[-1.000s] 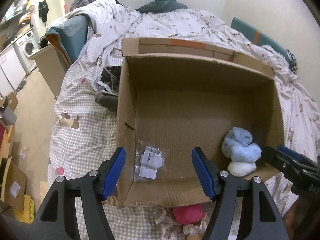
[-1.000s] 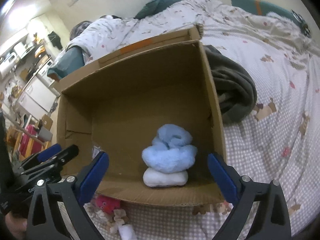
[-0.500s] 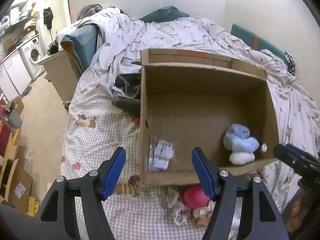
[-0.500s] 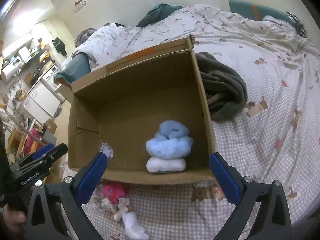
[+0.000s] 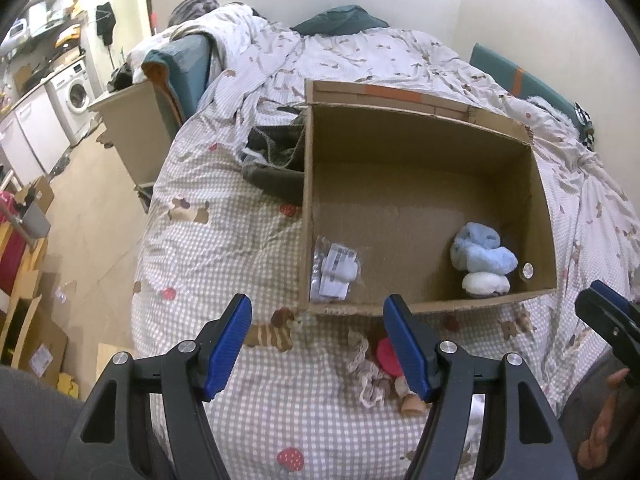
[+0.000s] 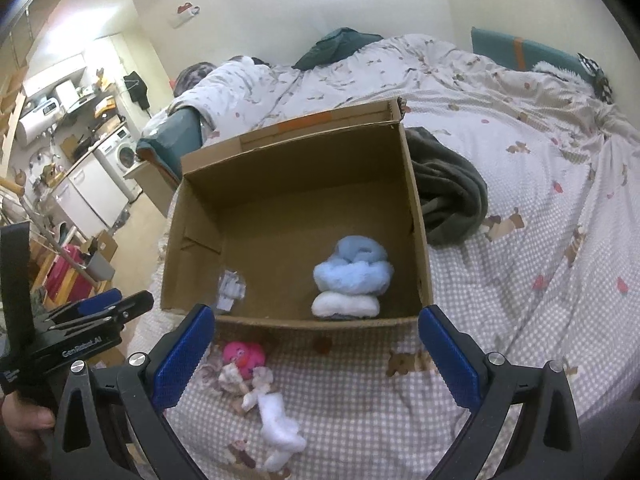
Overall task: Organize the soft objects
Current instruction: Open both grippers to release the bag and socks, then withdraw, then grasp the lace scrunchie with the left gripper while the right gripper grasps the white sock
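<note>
A: Fluffy pale-blue and white rolled socks [image 6: 351,280] sit stacked inside the open brown cardboard box [image 6: 416,216], against its right wall, on the checked bedspread [image 6: 500,288].

B: And a clear plastic packet with white labels [image 5: 335,273] lies in the box's near-left corner. In front of the box, on the bedspread, a doll with pink hair and a white dress [image 6: 256,376] lies on its own.

A: Left gripper [image 5: 325,346] hangs above the bedspread short of the box, blue pads wide apart, nothing between them.

B: Right gripper [image 6: 316,356] likewise: spread wide, empty, over the doll. A dark grey blanket [image 6: 448,196] is bunched just beside the box.
</note>
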